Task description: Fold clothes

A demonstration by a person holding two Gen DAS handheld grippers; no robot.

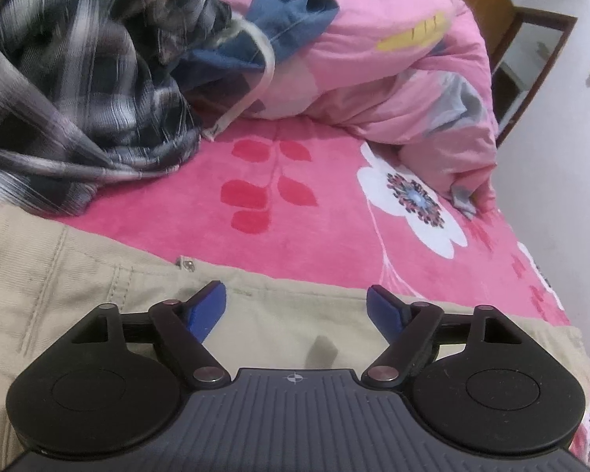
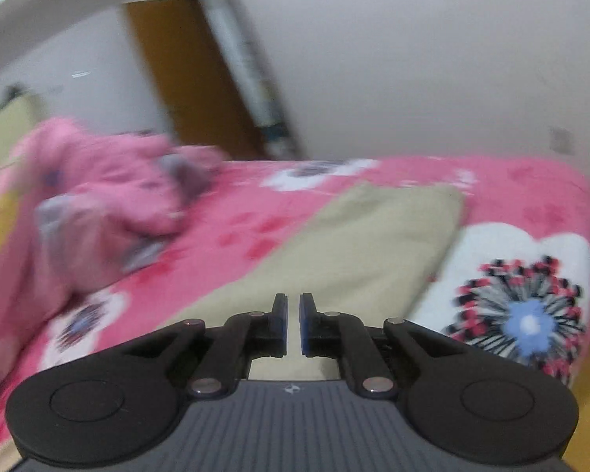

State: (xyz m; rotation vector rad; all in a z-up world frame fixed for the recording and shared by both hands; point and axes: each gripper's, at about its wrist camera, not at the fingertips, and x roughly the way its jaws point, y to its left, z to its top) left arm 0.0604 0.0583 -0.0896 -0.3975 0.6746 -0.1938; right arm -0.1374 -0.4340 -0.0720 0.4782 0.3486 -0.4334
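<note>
Beige trousers (image 1: 98, 275) lie flat on the pink flowered bed (image 1: 314, 204), beside a heap of plaid shirt (image 1: 78, 78) and blue denim (image 1: 295, 11). The left gripper (image 1: 297, 301) hangs over them, released, jaws wide. The right gripper (image 2: 292, 312) is clenched on nothing above the trousers. A pink quilt (image 1: 413, 78) is bunched behind.

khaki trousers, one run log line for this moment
khaki trousers: flat on bed, unheld | left hand-held gripper: open above them | right hand-held gripper: shut, empty
</note>
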